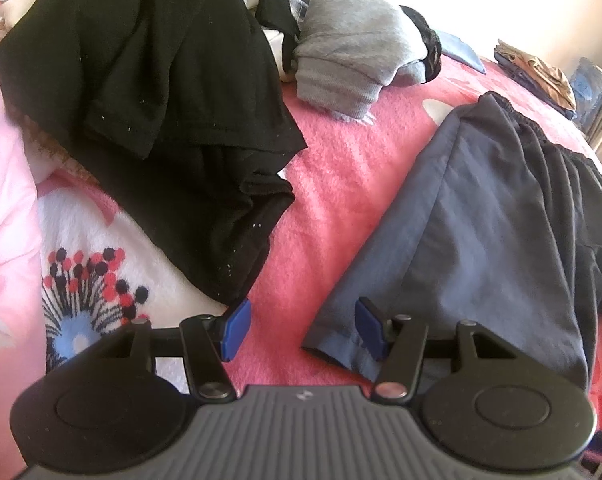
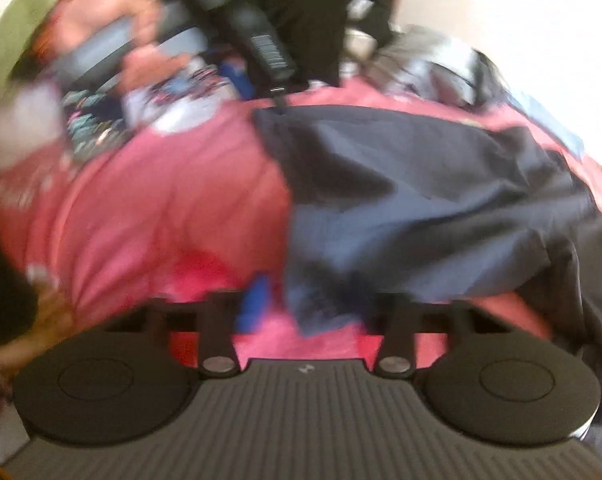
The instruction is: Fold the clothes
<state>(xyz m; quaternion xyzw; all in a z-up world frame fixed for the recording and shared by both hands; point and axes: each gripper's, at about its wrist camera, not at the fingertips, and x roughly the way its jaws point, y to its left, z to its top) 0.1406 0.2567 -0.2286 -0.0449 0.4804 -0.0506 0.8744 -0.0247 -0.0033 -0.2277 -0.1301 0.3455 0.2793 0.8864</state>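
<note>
Left jaws stand open over the shorts' hem corner, right pad upon it. Right gripper is blurred; we cannot tell its state. Shorts run hem-to-waistband away from us on the blanket; left is nearer.

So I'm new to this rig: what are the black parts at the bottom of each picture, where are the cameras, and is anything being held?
No robot here: a person carries a hand-held gripper in each hand, with a camera on each looking along its fingers. The left view shows the left hand-held gripper open, its blue pads apart over the hem of the navy shorts, gripping nothing. These lie on a pink blanket, beside a black garment and a grey sweater. The right view is blurred; the right hand-held gripper is at the same shorts' edge, but the picture does not show whether it pinches the cloth.
</note>
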